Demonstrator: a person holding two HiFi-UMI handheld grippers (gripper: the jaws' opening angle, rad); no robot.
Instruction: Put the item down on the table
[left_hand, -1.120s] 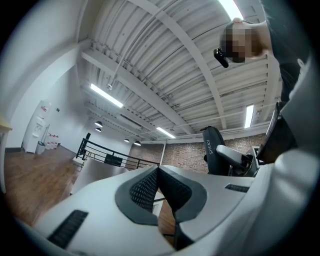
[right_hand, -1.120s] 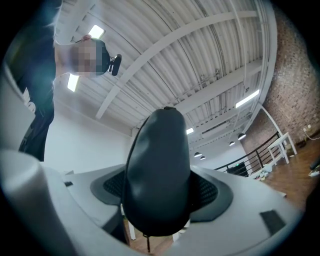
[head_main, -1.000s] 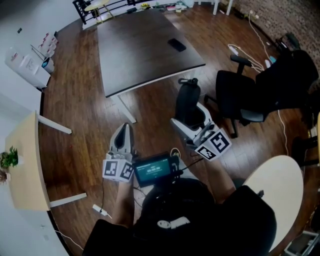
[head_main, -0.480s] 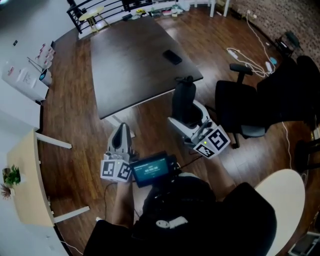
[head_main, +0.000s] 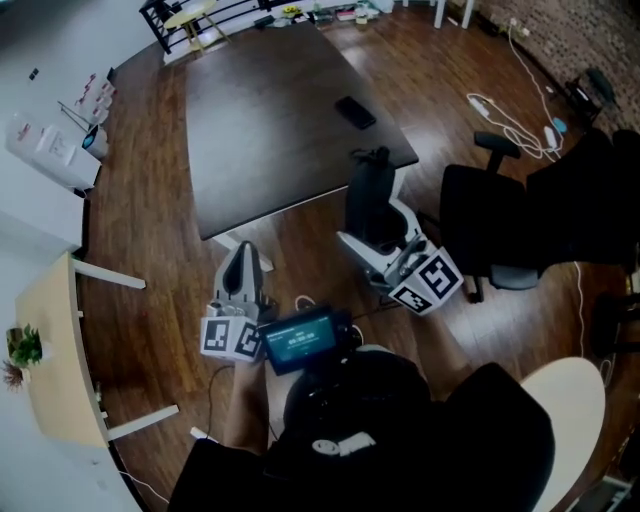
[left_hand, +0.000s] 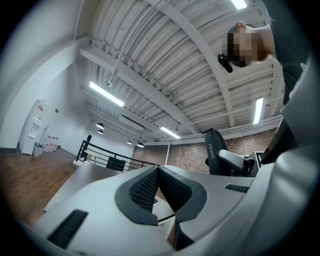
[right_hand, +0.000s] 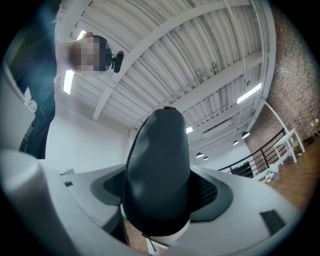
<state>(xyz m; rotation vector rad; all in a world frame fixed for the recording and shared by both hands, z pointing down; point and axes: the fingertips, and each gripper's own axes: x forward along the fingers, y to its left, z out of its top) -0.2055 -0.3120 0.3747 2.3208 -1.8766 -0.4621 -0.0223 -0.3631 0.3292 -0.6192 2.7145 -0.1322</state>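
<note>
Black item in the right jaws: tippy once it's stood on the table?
Probably tip-prone: the black item looks tall and narrow. Likely stiff: it holds its shape between the jaws, with no sag visible. Its smooth, rounded sides might slip.

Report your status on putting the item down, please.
Left hand-held gripper shut, empty. Right hand-held gripper holds black item by table corner. Phone on table; chair at right.

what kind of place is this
Probably an open-plan office or loft workspace: a large dark table, a black office chair beside it, a brick wall and a wood floor.
</note>
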